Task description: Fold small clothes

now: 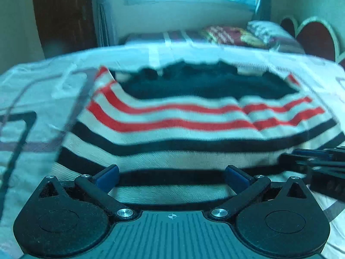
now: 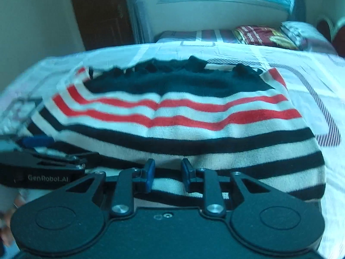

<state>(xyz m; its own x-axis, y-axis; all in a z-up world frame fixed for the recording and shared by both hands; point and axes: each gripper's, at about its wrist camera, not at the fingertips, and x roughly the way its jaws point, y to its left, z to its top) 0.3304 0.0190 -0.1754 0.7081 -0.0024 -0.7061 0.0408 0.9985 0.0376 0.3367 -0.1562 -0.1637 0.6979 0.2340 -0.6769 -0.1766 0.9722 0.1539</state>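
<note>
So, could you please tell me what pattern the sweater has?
The sweater has red, white and black stripes below a solid black top, clearest in the right wrist view.

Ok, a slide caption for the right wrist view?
Right gripper, jaws partly open, at the near hem of a striped knit garment spread on the bed.

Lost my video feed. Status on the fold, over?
Left gripper open wide at the striped sweater's near hem. Right gripper partly open, fabric between its fingers, not clamped. Sweater spread on the bed. Nothing in the way.
</note>
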